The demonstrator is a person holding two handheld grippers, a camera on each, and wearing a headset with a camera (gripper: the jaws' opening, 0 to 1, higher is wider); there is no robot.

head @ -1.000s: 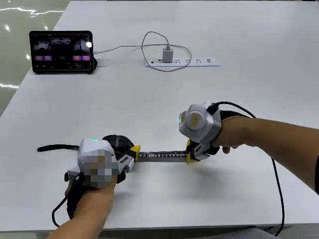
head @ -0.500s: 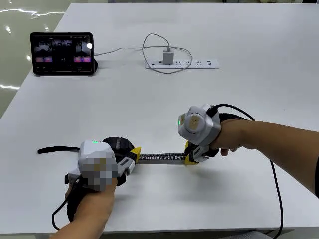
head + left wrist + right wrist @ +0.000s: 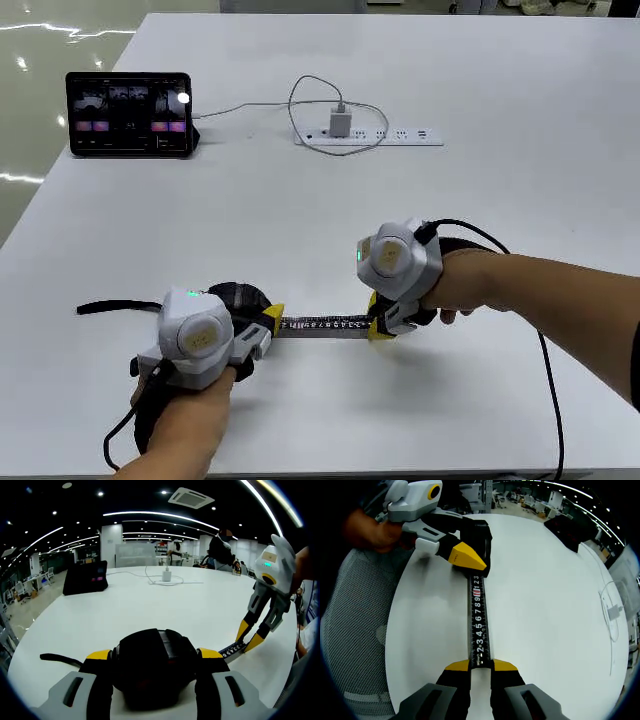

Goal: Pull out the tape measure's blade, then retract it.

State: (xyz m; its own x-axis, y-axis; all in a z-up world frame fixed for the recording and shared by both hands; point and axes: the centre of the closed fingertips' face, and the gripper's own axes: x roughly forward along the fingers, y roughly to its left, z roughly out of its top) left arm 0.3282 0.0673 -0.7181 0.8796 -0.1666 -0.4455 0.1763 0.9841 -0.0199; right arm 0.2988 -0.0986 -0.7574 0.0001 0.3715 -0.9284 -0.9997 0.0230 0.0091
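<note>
Left tool (image 3: 262, 325) clamps the tape measure's case (image 3: 152, 662); right tool (image 3: 481, 665) pinches the blade (image 3: 476, 615) stretched between them.

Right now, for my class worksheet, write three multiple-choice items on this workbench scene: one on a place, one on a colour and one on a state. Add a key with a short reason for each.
1. Where on the table does the tablet stand?
A. far side, to the left
B. near edge, to the right
C. near edge, in the middle

2. What colour are the right gripper's fingertips?
A. red
B. yellow
C. blue

3. In what state is the blade?
A. fully retracted
B. lying detached on the table
C. pulled partly out and held at its end

Key:
1 A: in the head view it stands at the far left.
2 B: the right gripper view shows yellow tips.
3 C: its numbered length runs from the tape measure case, clamped in the left gripper, to the right gripper's closed tips.
</note>
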